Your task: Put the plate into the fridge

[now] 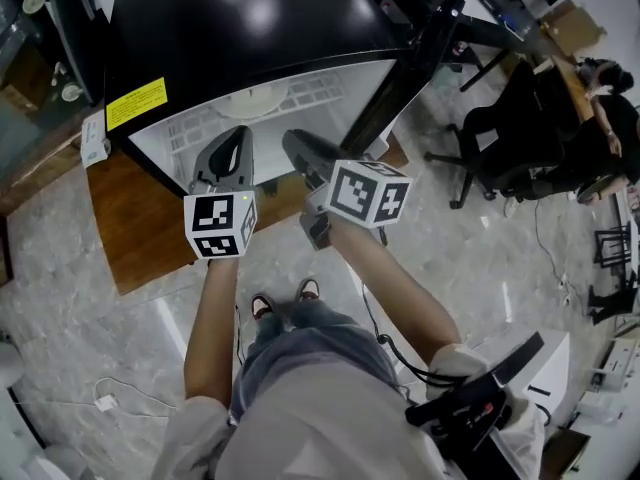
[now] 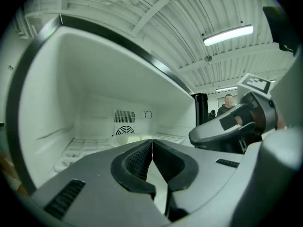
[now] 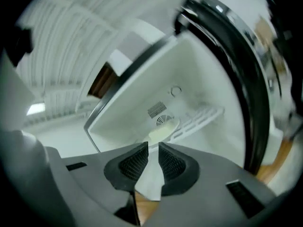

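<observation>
The white plate [image 1: 255, 99] lies on the white wire shelf [image 1: 200, 133] inside the open black fridge [image 1: 250, 18]. The right gripper view shows the plate [image 3: 161, 132] just beyond the jaws. In the left gripper view only a sliver of the plate [image 2: 124, 137] shows above them. Both grippers hover at the fridge's opening, side by side, holding nothing. My left gripper [image 1: 234, 136] [image 2: 151, 143] is shut, its pads touching. My right gripper [image 1: 296, 142] [image 3: 152, 148] is rolled sideways, with a narrow empty gap between its pads.
The fridge door [image 1: 420, 58] stands open to the right. The fridge rests on a wooden board [image 1: 140, 218] on the marble floor. A black office chair [image 1: 510, 138] and a seated person [image 1: 615, 118] are at the right. A white plug and cord [image 1: 105, 403] lie at lower left.
</observation>
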A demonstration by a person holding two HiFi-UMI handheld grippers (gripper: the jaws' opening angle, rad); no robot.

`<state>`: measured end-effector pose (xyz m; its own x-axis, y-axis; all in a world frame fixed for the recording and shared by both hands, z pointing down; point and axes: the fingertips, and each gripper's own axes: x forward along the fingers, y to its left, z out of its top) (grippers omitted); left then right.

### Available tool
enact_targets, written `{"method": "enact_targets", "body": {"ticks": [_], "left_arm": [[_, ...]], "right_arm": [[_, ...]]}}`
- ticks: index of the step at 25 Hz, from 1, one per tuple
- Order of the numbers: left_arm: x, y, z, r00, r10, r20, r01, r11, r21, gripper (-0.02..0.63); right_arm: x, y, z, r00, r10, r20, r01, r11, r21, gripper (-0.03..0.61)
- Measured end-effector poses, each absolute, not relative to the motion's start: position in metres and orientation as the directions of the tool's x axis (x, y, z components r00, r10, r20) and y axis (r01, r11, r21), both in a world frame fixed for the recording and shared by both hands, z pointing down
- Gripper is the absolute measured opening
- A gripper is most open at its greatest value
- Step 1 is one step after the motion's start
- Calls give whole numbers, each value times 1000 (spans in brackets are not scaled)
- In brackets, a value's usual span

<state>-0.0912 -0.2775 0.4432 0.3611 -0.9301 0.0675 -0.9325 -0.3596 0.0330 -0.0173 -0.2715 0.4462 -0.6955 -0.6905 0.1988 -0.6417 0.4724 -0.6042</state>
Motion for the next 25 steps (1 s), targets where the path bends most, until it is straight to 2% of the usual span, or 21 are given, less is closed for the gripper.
{"method": "enact_targets", "body": {"ticks": [2, 4, 8, 15, 25], "left_arm": [[-92, -256, 439, 346, -937, 38, -938, -345, 36, 18], [-91, -232, 435, 327, -945, 15, -944, -327, 40, 18], [-89, -182, 430, 319, -948, -9, -946, -319, 59, 18], [-94, -123, 424, 302, -953, -13, -946, -301, 119, 18], [-97, -93, 407, 302, -953, -23, -949, -303, 86, 18]], "right_arm": [[-6, -256, 434, -622, -761, 184, -766, 543, -345, 77], [-4, -233, 420, -589, -792, 160, -808, 570, -151, 77], [-8, -186, 410, -551, -825, 125, -827, 560, 53, 34], [-19, -128, 405, -558, -821, 117, -806, 570, 160, 17], [-22, -91, 397, -566, -816, 118, -806, 578, 128, 15]]}}
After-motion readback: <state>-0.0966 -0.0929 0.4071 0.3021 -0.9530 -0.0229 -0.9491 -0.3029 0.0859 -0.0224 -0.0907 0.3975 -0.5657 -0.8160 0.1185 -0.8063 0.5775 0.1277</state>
